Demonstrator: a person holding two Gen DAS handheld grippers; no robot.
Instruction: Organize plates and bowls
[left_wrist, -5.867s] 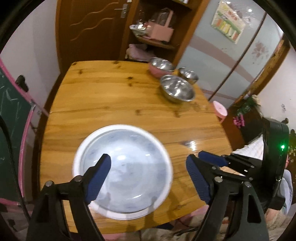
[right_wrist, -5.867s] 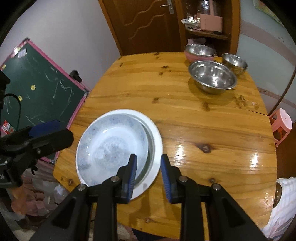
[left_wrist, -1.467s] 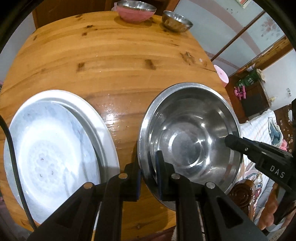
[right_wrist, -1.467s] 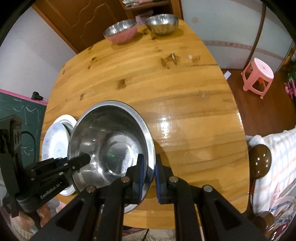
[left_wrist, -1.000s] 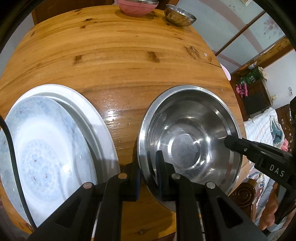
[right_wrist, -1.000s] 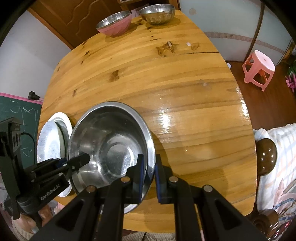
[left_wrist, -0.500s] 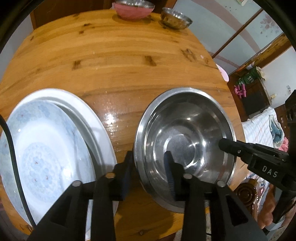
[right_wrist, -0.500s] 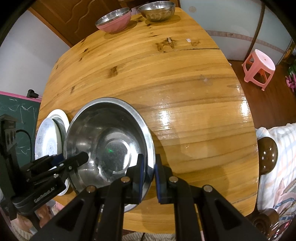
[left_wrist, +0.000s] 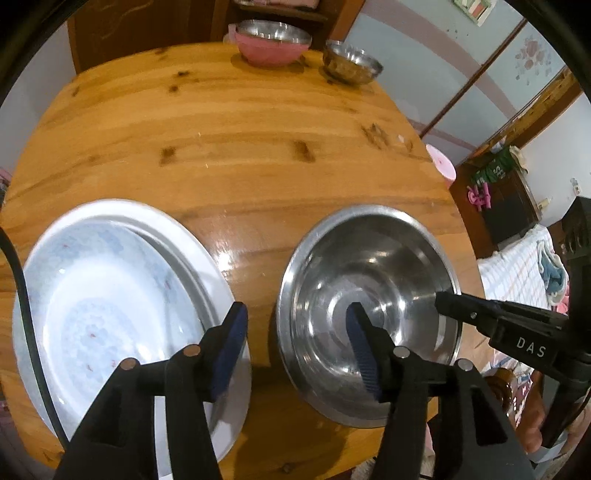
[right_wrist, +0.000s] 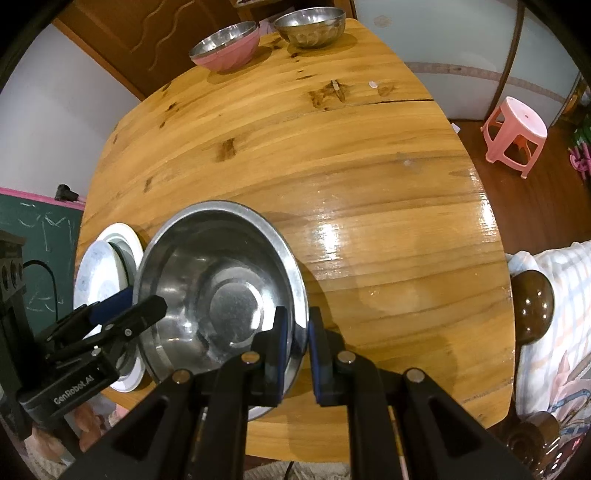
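I am setting the large steel bowl (left_wrist: 369, 306) down at the near edge of the bench (left_wrist: 240, 147), just right of the two stacked plates (left_wrist: 110, 306). My right gripper (right_wrist: 297, 332) is pinching the bowl's near right rim, while my left gripper (left_wrist: 295, 347) has just been opening, its pads now spread clear either side of the left rim. The plates look done; I am judging the pink bowl (left_wrist: 271, 42) and small steel bowl (left_wrist: 351, 66) at the far edge yet to be gathered.
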